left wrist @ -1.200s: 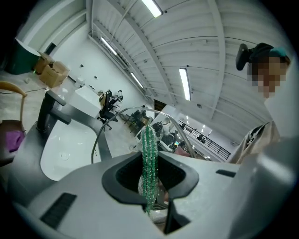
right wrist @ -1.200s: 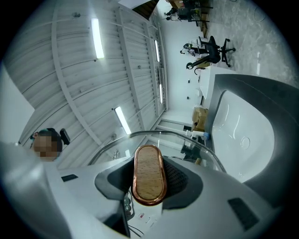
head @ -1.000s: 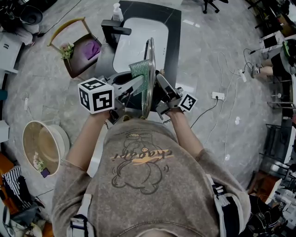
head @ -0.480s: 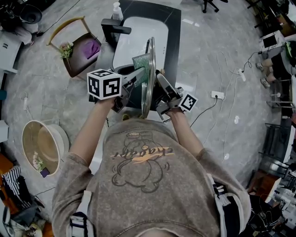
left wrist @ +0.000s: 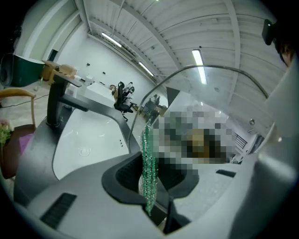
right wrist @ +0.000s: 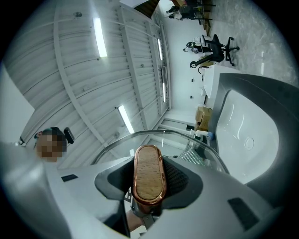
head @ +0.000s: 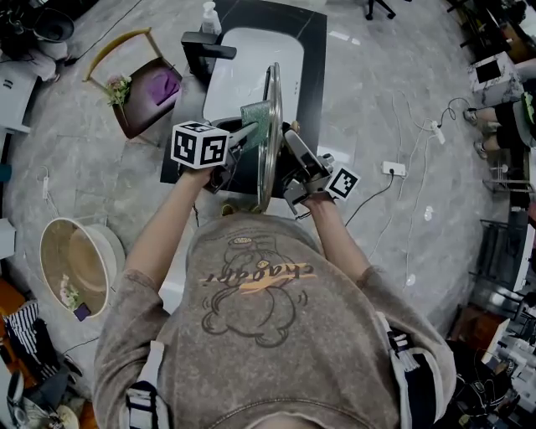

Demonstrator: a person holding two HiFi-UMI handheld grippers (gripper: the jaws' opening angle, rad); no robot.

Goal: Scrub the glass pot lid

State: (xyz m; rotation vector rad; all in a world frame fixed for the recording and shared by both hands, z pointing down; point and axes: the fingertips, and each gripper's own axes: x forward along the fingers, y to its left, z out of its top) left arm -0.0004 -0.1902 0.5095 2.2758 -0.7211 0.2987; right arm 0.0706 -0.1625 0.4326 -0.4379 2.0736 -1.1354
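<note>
We see two hand-held grippers, each carrying one item.

1. Left hand-held gripper (left wrist: 149, 189): the jaws are nearly together and pinch one green mesh scrubber (left wrist: 148, 161) edge-on. In the head view, this hand-held gripper (head: 245, 136) holds the scrubber (head: 256, 120) flat against the left face of the glass.

2. Right hand-held gripper (right wrist: 148, 191): the jaws stand partly apart and clamp the lid's one handle (right wrist: 149, 177), a wooden oval with a copper-coloured rim. In the head view, this hand-held gripper (head: 283, 157) meets the lid from the right side.

3. Glass pot lid (head: 270, 138): there is one. It is held upright on its edge between the two hand-held grippers, in the air in front of the person's chest and over the near end of the sink. It touches only the scrubber and the right jaws.

4. Fixed items, counted: one white basin (head: 251, 63) set in one dark tabletop (head: 315, 75), one black faucet (head: 203, 48) at the basin's left edge, and one soap bottle (head: 213, 18) at its far corner.
</note>
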